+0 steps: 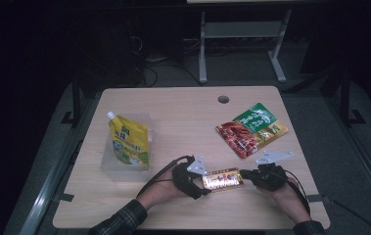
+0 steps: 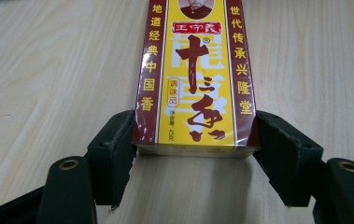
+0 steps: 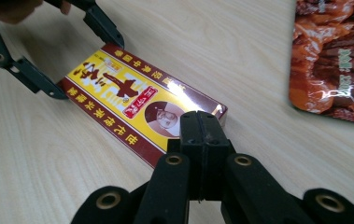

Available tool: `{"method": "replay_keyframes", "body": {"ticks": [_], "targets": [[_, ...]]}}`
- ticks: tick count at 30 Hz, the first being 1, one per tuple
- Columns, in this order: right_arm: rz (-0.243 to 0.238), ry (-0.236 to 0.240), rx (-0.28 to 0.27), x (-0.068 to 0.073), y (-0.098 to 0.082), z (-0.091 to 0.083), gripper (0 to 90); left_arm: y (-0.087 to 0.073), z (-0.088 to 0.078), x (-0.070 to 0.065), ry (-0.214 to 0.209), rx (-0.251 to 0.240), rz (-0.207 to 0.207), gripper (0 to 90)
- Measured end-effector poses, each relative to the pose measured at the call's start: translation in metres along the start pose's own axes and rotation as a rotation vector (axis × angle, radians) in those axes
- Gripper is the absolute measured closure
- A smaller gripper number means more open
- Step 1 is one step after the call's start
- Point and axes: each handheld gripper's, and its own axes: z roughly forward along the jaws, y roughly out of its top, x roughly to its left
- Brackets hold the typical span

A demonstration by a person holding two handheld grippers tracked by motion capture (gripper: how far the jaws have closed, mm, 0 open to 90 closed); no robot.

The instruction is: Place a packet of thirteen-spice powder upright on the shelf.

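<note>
A small yellow and maroon box (image 1: 222, 179) (image 2: 195, 79) (image 3: 137, 100) lies flat near the table's front edge. My left gripper (image 1: 204, 183) (image 2: 195, 140) straddles its left end, and both pads touch the box's long sides there. From the right, my right gripper (image 1: 243, 174) (image 3: 203, 123) meets the other end. Its jaws are pressed together with nothing between them, and their tips sit on or just over the printed top face at that end. In the right gripper view, the left gripper's fingers (image 3: 39, 79) show at the box's far end.
A yellow spouted pouch (image 1: 129, 142) leans in a clear container (image 1: 109, 169) at the left. A red and green snack bag (image 1: 251, 129) (image 3: 338, 60) lies flat at the right. A cable hole (image 1: 223, 99) sits near the far edge.
</note>
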Motion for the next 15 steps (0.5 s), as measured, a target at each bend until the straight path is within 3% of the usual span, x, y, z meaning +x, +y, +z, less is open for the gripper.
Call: {"method": "replay_keyframes", "body": {"ticks": [6, 15], "targets": [[-0.017, 0.01, 0.005, -0.001, 0.0, 0.006, 89.9, 0.001, -0.004, 0.0, -0.003, -0.012, 0.0, 32.0], [-0.029, 0.022, 0.008, 0.0, 0.001, 0.007, 89.9, 0.009, -0.021, -0.002, -0.003, -0.074, -0.013, 32.1]]}}
